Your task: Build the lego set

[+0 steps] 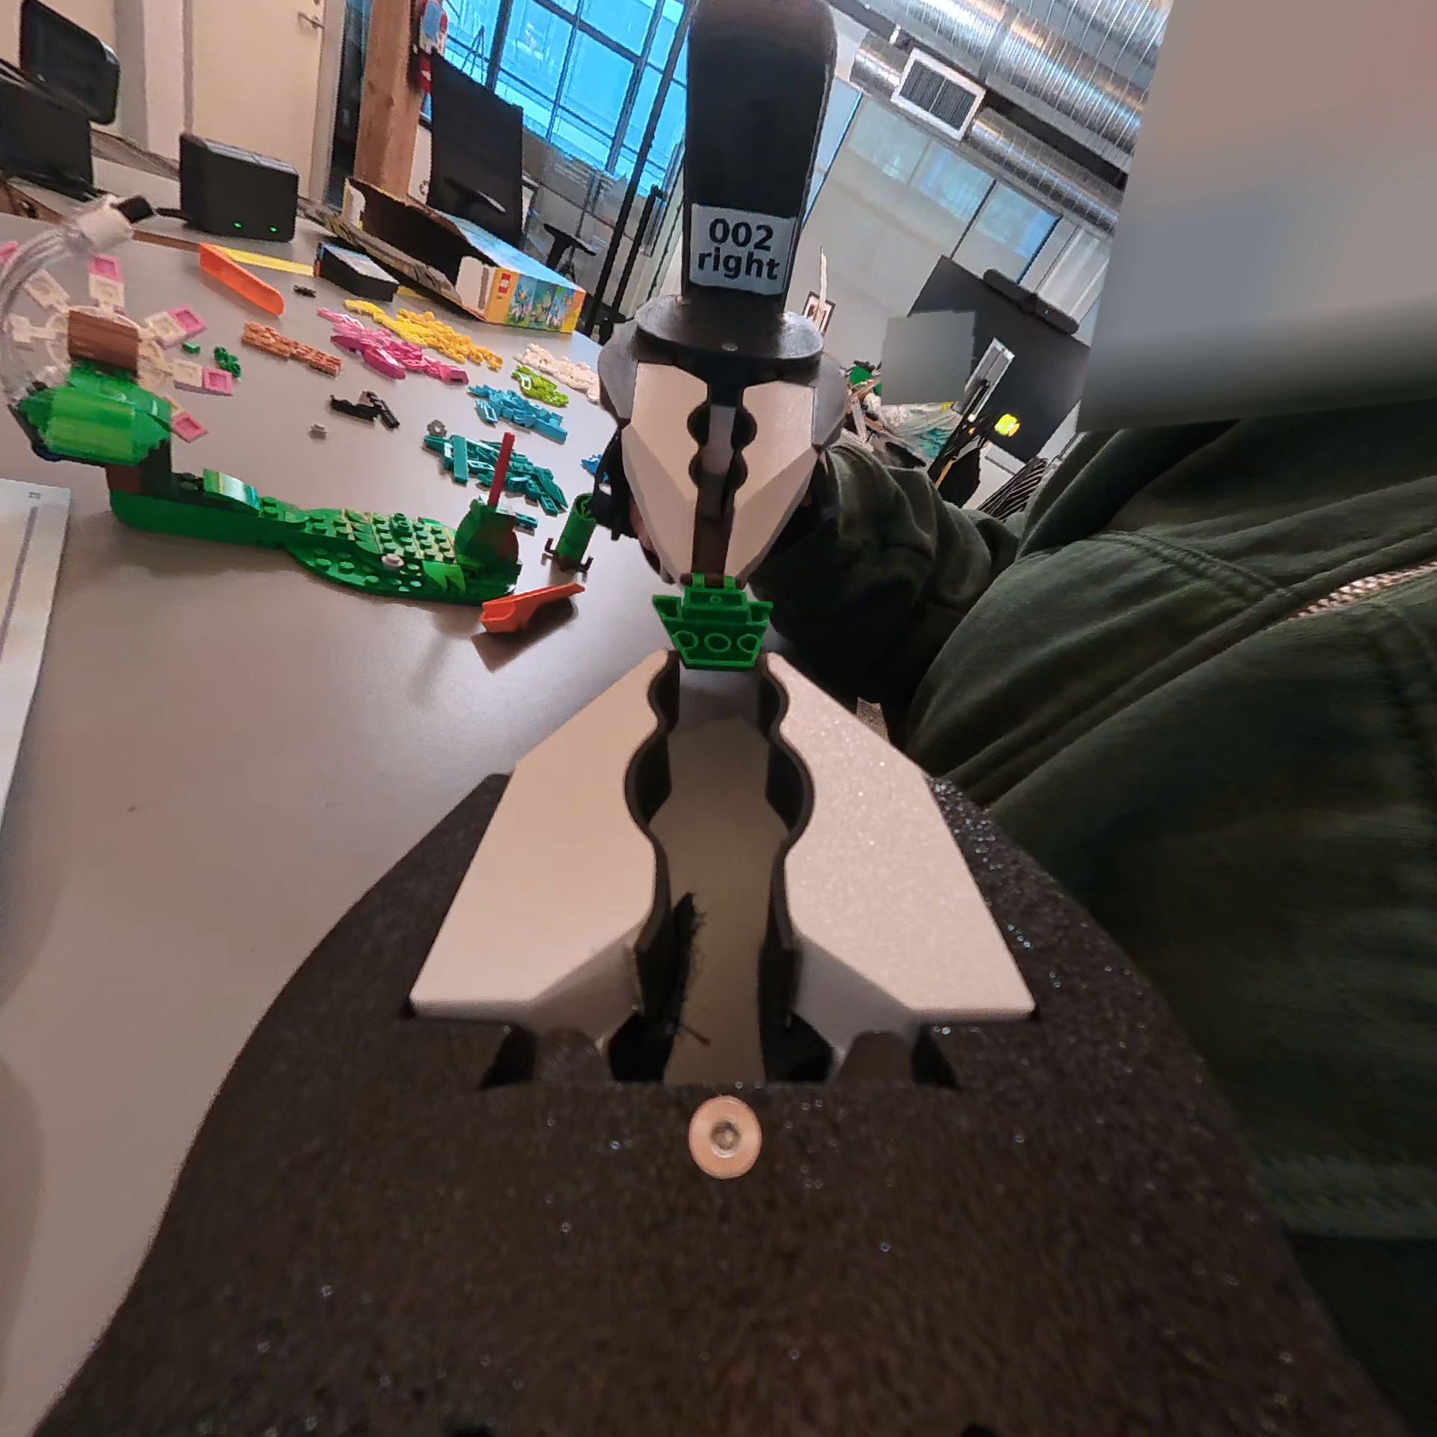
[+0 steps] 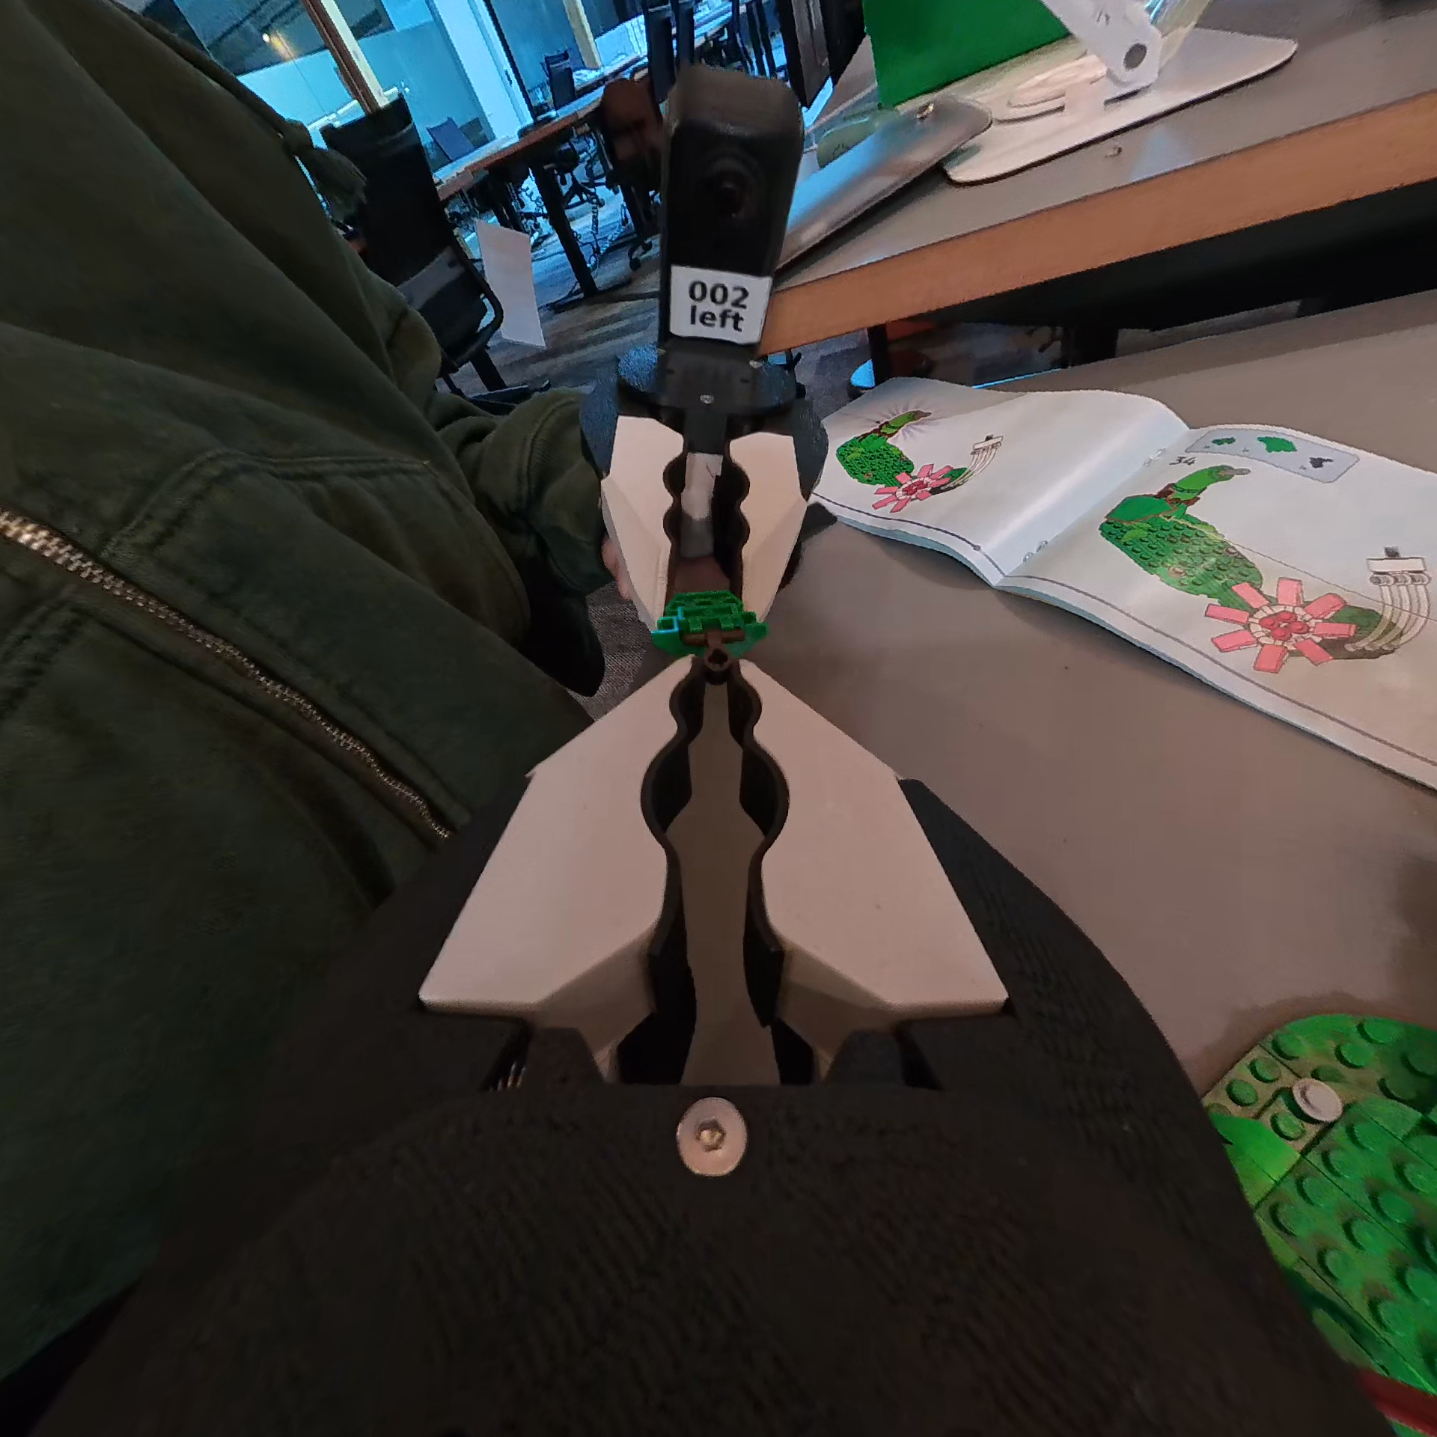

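My left gripper [image 1: 715,669] is shut on a small stack of green Lego pieces [image 1: 714,626] and holds it in the air above the grey table's edge. My right gripper [image 1: 709,575] faces it tip to tip, shut on a thin brown piece [image 1: 708,544] that meets the top of the green stack. In the right wrist view my right gripper [image 2: 715,670] pinches the brown piece [image 2: 716,657] against the green stack [image 2: 704,618], which sits in the left gripper [image 2: 704,614].
A large green Lego model [image 1: 350,544] lies on the table [image 1: 233,739], with sorted piles of coloured bricks [image 1: 435,350], an orange brick separator [image 1: 529,606] and the box [image 1: 529,295] behind. An open instruction booklet [image 2: 1127,544] lies right. A person's green jacket [image 1: 1166,700] is close. Less than 4 cm separates the two grippers' tips. It is some 15 cm from my right tips to the large green Lego model [image 1: 350,544]. It is also in sight in the right wrist view [image 2: 1404,1095].
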`<state>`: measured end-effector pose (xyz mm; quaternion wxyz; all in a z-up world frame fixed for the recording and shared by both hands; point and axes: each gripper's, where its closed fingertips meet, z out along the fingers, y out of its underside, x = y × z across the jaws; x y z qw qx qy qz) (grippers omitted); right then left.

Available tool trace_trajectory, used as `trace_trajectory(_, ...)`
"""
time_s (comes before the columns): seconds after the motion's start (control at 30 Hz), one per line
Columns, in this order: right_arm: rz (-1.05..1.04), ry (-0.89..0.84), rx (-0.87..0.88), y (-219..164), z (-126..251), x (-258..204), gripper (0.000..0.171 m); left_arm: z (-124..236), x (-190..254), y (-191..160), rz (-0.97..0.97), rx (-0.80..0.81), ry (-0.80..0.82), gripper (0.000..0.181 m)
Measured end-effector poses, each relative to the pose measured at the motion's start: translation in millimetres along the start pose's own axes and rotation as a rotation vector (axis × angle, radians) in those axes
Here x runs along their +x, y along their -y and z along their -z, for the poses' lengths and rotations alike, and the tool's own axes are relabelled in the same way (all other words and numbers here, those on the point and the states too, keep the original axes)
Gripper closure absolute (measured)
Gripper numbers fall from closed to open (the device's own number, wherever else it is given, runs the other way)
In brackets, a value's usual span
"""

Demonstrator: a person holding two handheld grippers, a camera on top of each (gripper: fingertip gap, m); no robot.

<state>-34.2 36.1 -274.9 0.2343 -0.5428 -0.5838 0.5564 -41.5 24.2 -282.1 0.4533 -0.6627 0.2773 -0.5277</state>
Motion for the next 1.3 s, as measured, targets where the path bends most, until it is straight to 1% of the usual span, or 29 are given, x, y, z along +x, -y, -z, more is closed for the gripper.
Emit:
trace_trajectory(0.4,0.008,0.006,-0.004,1.1,-1.6,-2.6,0.167,-4.1,3.9,2.9,0.047,0.022,-0.042,0.161)
trace_trajectory(0.6,0.015,0.014,-0.012,1.2,-1.7,-5.0,0.167,-3.9,5.4,4.8,0.01,0.041,-0.029,0.161)
trace_trajectory(0.73,0.004,0.044,-0.02,-1.6,-2.8,-8.3,0.167,-6.4,8.0,-6.4,0.041,-0.039,-0.059,0.163)
trace_trajectory(0.8,-0.007,0.076,-0.028,-3.4,-7.1,-12.8,0.167,-13.0,8.9,-19.6,0.027,-0.124,-0.055,0.164)
trace_trajectory(0.87,0.01,0.071,-0.055,-6.2,-10.9,-13.9,0.167,-19.8,8.5,-30.4,0.019,-0.198,-0.043,0.164)
trace_trajectory(1.0,0.012,0.029,-0.062,-7.7,-3.1,-7.5,0.167,-17.8,4.4,-26.0,0.042,-0.166,-0.025,0.165)
trace_trajectory(1.1,0.041,-0.015,-0.11,-13.7,0.7,-4.9,0.167,-17.7,2.2,-27.9,0.035,-0.18,-0.007,0.165)
trace_trajectory(1.2,0.093,-0.077,-0.192,-23.0,2.8,-1.4,0.167,-16.9,-1.3,-31.6,0.023,-0.211,0.019,0.165)
trace_trajectory(1.3,0.129,-0.11,-0.269,-35.7,0.9,-0.3,0.167,-17.0,-4.8,-43.6,0.009,-0.299,0.05,0.165)
